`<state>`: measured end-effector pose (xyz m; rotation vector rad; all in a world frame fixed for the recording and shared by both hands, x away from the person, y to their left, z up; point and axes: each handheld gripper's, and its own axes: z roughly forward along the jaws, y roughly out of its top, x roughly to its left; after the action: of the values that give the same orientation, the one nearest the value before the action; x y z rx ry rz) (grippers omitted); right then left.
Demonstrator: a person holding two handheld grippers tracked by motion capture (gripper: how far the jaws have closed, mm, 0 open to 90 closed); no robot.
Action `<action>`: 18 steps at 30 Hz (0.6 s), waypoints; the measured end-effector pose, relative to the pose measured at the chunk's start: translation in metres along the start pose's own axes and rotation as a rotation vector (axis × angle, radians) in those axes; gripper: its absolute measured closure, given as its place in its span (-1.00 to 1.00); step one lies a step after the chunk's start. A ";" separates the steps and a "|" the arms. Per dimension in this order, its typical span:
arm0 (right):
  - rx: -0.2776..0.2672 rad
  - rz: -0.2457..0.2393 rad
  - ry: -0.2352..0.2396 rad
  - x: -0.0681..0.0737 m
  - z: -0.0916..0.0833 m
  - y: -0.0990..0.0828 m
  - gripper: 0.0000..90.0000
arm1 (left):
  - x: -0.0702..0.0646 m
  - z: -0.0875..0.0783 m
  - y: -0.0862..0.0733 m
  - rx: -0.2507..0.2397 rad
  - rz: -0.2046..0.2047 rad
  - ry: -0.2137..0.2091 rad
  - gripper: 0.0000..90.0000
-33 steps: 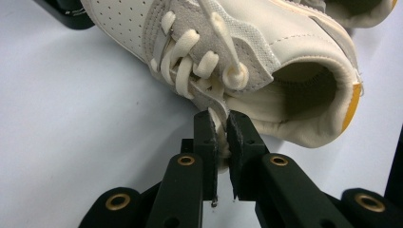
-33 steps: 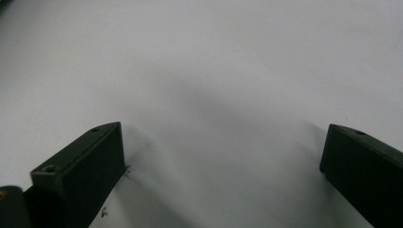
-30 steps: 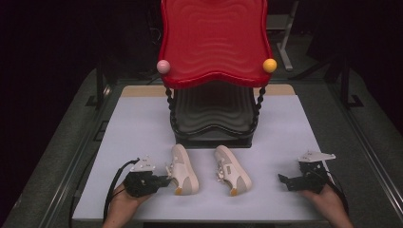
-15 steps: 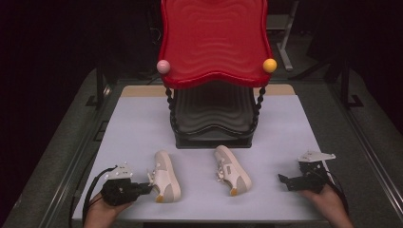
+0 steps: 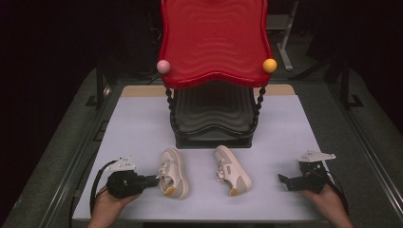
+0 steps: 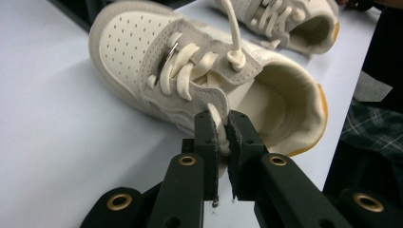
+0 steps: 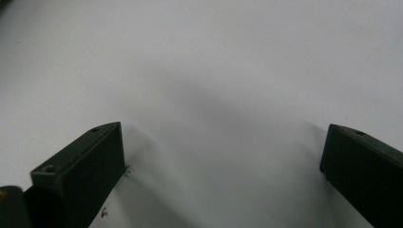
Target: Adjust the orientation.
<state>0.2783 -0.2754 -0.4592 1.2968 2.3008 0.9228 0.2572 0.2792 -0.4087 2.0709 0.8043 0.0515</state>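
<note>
- Since the earlier frames, the left shoe [image 5: 173,172] has been dragged sideways across the table [image 5: 142,123], away from the right shoe [image 5: 232,170], and the two now lie well apart instead of side by side.
- Nearest the person, the left gripper [image 5: 153,180] lies low at the table's front left, held in the left hand [image 5: 107,206], its cable looping beside it.
- Its jaws are pinched tight on the collar of the left shoe, at the side of the opening, with cream fabric squeezed between the black pads [image 6: 207,137].
- That shoe is a cream sneaker with white laces, a perforated toe and an orange patch at the heel; it sits sole-down on the pale table, toe pointing away from the person.
- At the front right, the right gripper [image 5: 283,182] rests on the table in the right hand [image 5: 328,202], its jaws spread wide over bare tabletop with nothing between them.
- Between the grippers, the right shoe lies sole-down with its heel toward the person.
- Farther back stands a black rack [image 5: 213,118], just behind the shoes.
- Above it a red wavy tray [image 5: 215,40] carries a pink ball [image 5: 163,66] at its left corner and a yellow ball [image 5: 270,65] at its right.
</note>
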 end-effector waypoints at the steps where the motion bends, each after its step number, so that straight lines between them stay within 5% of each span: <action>1: 0.000 0.000 0.000 0.000 0.000 0.000 -1.00 | 0.000 0.000 0.000 0.000 0.000 0.000 0.86; 18: 0.000 0.001 0.000 0.000 0.000 0.000 -1.00 | -0.003 0.029 0.030 -0.003 0.013 -0.046 0.83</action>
<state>0.2782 -0.2753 -0.4592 1.2979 2.2999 0.9232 0.2800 0.2447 -0.4034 2.0668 0.7625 0.0123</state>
